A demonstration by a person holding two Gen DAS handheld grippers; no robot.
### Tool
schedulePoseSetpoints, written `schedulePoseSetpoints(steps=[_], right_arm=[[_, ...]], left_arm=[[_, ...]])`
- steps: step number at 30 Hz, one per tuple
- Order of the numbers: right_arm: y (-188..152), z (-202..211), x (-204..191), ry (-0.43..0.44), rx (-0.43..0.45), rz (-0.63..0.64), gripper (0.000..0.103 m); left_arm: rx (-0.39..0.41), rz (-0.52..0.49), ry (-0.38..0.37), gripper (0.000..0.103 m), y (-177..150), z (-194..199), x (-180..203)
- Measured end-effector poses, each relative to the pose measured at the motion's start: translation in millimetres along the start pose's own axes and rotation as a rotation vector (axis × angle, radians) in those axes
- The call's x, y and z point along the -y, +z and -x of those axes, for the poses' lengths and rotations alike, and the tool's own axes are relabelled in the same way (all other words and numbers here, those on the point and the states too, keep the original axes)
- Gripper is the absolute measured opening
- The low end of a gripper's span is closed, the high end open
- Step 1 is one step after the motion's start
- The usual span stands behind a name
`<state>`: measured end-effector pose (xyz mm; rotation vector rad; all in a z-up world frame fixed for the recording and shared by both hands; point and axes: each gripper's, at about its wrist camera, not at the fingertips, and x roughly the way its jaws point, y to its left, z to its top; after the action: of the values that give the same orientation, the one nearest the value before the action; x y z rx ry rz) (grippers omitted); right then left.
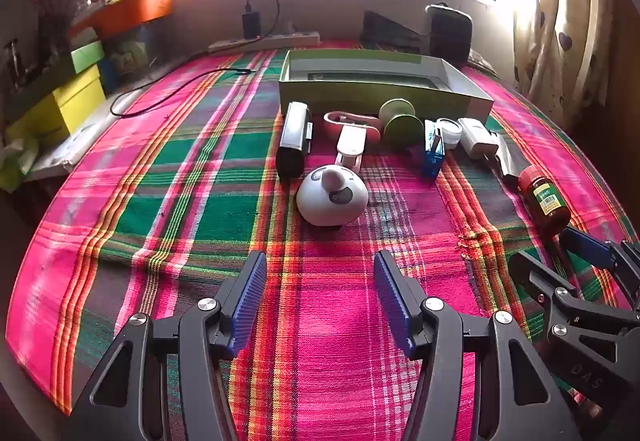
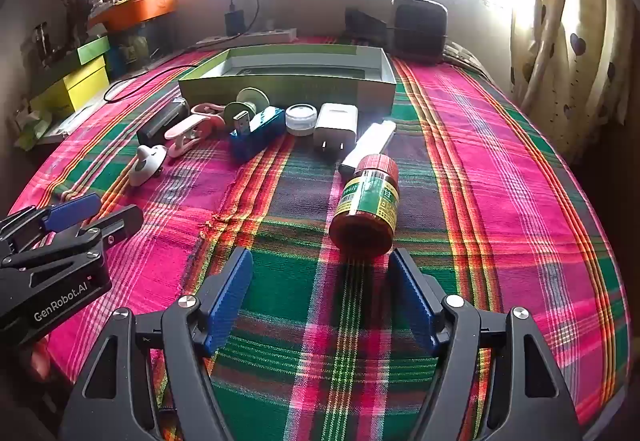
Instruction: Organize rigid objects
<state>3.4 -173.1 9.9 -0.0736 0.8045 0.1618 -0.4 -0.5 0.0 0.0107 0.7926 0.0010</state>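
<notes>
A row of small objects lies on the plaid cloth in front of an open green box (image 1: 384, 97) (image 2: 288, 87). A white dome-shaped gadget (image 1: 332, 199) (image 2: 146, 163) sits just ahead of my left gripper (image 1: 320, 269), whose jaws stand open and empty. A red-capped jar (image 2: 366, 201) (image 1: 544, 199) lies on its side just ahead of my right gripper (image 2: 322, 265), also open and empty. Behind them lie a black-and-silver case (image 1: 294, 139), a pink clip (image 1: 352, 139) (image 2: 192, 129), a green spool (image 1: 400, 121) (image 2: 244, 105), a blue USB box (image 2: 256, 133) (image 1: 434, 155), a small white pot (image 2: 301, 119) and a white charger (image 2: 335, 129) (image 1: 478, 139).
A white stick-shaped item (image 2: 370, 145) lies between the charger and the jar. A power strip (image 1: 264, 41) with a black adapter and cable runs along the back. Coloured boxes (image 1: 76, 97) stack at the left, a dark speaker (image 2: 418, 29) at the back right, curtains (image 2: 560, 41) on the right.
</notes>
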Motion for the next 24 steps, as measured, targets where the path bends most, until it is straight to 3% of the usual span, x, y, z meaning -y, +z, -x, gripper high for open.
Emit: schedulePoseSetpoints(steps=[13,24], right_arm=[[1.4,4.3,-4.0,-0.037,0.012,0.007,0.071],[-1.9,3.2,-0.6,-0.014,0.014,-0.015,0.071]], left_arm=[[-0.008,0.008,0.004,0.055,2.5,-0.8,1.1],[0.002,0.004,-0.001,0.055,-0.3,1.2,-2.0]])
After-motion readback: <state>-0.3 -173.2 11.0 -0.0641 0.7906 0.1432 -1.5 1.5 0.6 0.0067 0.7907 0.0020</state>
